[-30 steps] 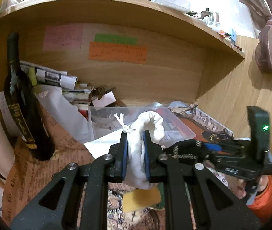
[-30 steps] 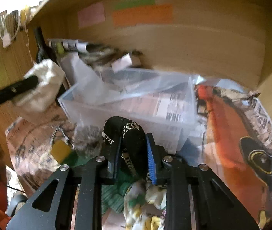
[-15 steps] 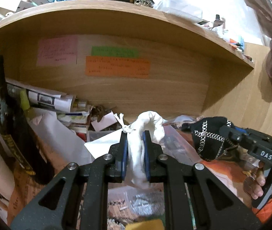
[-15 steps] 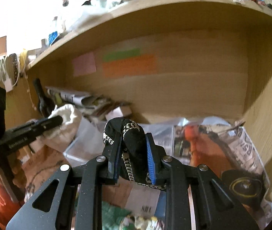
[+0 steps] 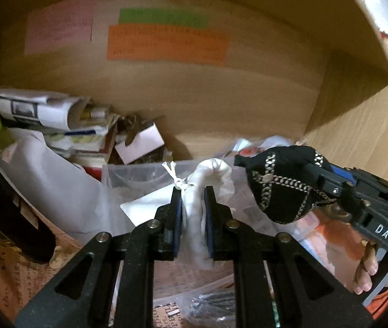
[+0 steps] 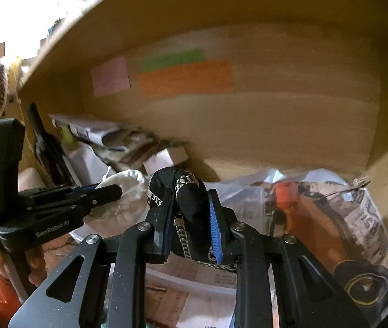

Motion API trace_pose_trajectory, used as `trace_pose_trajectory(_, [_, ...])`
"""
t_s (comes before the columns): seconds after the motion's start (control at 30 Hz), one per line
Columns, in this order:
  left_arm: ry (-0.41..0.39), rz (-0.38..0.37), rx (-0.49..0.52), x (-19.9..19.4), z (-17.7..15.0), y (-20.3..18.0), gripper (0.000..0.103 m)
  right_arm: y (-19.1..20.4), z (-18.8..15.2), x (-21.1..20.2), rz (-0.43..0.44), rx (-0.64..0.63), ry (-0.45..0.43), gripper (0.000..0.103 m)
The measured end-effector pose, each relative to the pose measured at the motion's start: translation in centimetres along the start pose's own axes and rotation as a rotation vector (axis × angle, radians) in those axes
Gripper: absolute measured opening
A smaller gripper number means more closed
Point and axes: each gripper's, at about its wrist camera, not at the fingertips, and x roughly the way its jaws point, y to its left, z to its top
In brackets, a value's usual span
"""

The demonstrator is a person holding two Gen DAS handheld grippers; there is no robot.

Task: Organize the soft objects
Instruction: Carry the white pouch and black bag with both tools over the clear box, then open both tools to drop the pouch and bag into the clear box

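Two hand-held grippers hang side by side before a cluttered wooden alcove, each clamped on a soft bundle. At left, the left gripper pinches a white cloth pouch tied with string, its jaws drawn narrow around the fabric. Just beside it, the right gripper squeezes a black pouch trimmed with silver chain, a loop of chain dangling below the blue pads. Both bundles are held in the air above a clear plastic bin, which sits on newspaper spread over the shelf floor; what lies in the bin is hard to make out, though it appears to hold printed paper and plastic sheeting.

Behind the bin, a heap of rolled papers and a small white box crowds the back left corner, next to a dark bottle standing upright against the side wall. Pink, green and orange notes are stuck to the back panel. A white plastic sheet drapes down from the heap to the bin's left wall.
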Motion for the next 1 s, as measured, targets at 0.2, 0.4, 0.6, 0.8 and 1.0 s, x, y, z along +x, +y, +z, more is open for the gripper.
trace_pose_trajectory(0.2, [0.057,0.020,-0.001,2.3,-0.6,0.6,0.015,-0.2,-1.2,3.2,-0.030,-0.019,0.099,0.021])
trace_pose_trajectory(0.4, [0.099,0.035,0.009,3.6,-1.1,0.5,0.015,-0.2,-2.1,5.3,-0.050,-0.045,0.179,0.022])
trace_pose_trajectory(0.6, [0.138,0.021,0.013,4.0,-1.6,0.4,0.028,-0.2,-2.1,5.6,-0.051,-0.044,0.215,0.032])
trace_pose_trajectory(0.8, [0.077,0.032,0.022,1.8,-1.3,0.1,0.054,-0.3,-1.5,3.6,-0.056,-0.031,0.151,0.061])
trace_pose_trajectory(1.0, [-0.028,0.019,0.037,-2.7,-0.7,-0.2,0.068,0.3,-0.5,0.1,-0.050,-0.041,0.073,0.066])
